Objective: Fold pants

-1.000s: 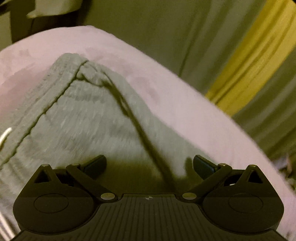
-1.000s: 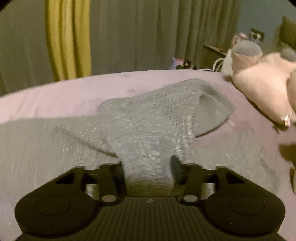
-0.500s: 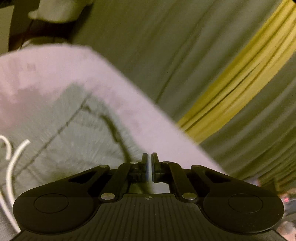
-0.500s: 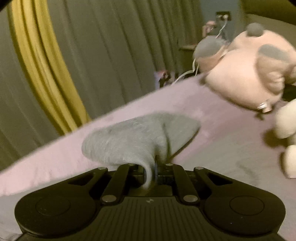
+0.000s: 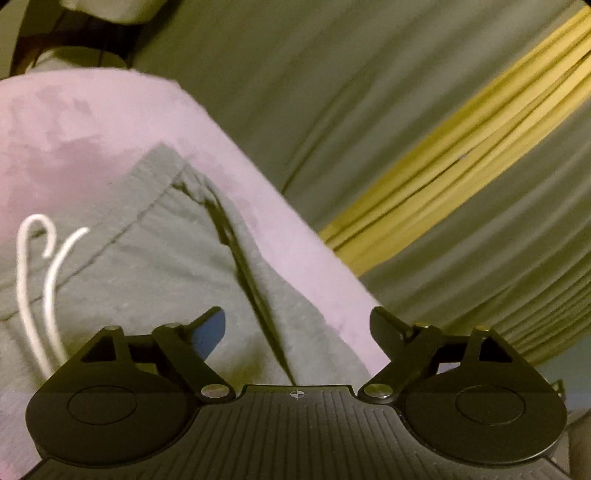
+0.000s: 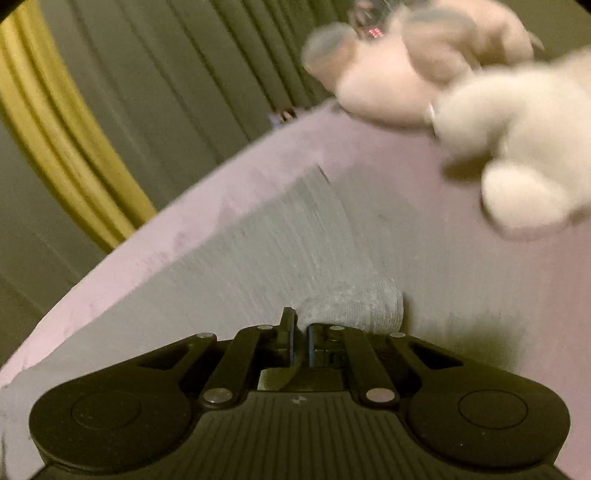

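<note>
Grey sweatpants (image 5: 155, 266) lie on a pink bed sheet (image 5: 74, 122), waistband toward the top left, with a white drawstring (image 5: 48, 266) curling over them. My left gripper (image 5: 297, 326) hovers over the pants near a dark fold line; its jaws are opening and stand wide, with nothing pinched between them. In the right wrist view a grey pant leg (image 6: 295, 240) stretches across the sheet. My right gripper (image 6: 301, 338) is shut on a bunched edge of that leg (image 6: 354, 306), which curls up just beyond the fingertips.
Olive curtains with a yellow stripe (image 5: 461, 166) hang beyond the bed edge. Pink and cream plush toys (image 6: 480, 99) sit on the bed at the right wrist view's upper right. A pale pillow corner (image 5: 107, 9) shows at the left wrist view's top.
My left gripper closed half a second ago and has opened again, having risen and shifted so the drawstring shows. My right gripper closed on the pant leg, rolled and carried it toward the plush toys.
</note>
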